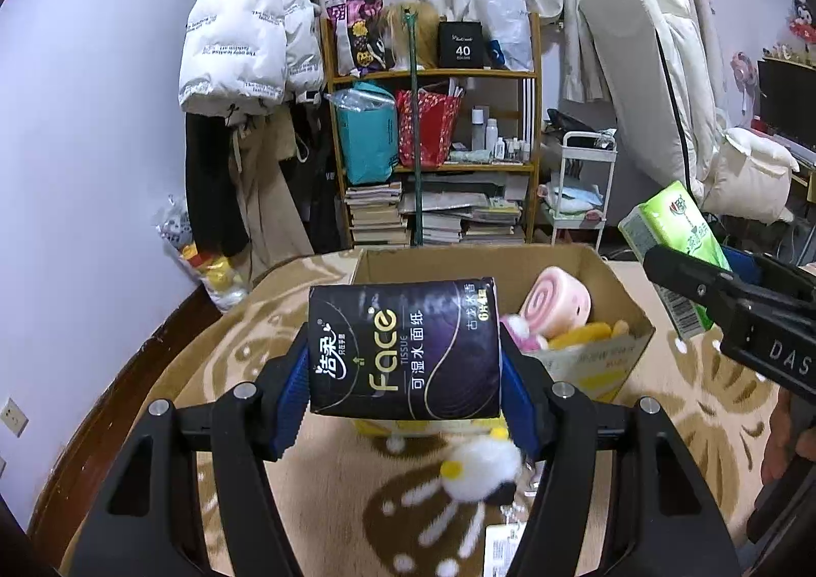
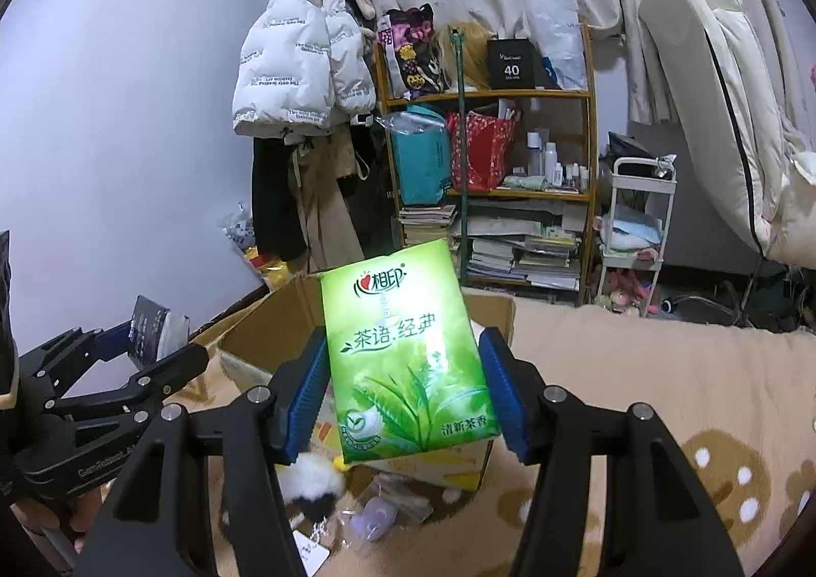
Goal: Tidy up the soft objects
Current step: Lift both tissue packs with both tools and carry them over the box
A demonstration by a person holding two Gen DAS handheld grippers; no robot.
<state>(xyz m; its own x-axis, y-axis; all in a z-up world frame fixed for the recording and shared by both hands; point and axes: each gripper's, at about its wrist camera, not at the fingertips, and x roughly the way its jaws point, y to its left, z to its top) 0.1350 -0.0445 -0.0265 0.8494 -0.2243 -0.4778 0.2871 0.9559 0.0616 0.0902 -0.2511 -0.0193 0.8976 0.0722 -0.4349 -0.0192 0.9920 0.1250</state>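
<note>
Lived-in bedroom (hung coat (image 1: 239, 16); bookshelf (image 1: 433, 128))

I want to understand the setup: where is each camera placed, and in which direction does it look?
Left wrist: on the left gripper, looking forward over the black tissue pack toward the cardboard box; the right gripper shows.
Right wrist: on the right gripper, facing the green tissue pack; the left gripper shows.
Shared: box, shelf.

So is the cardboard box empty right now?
No, the cardboard box already holds a pink swirl plush and a yellow soft toy.
</note>
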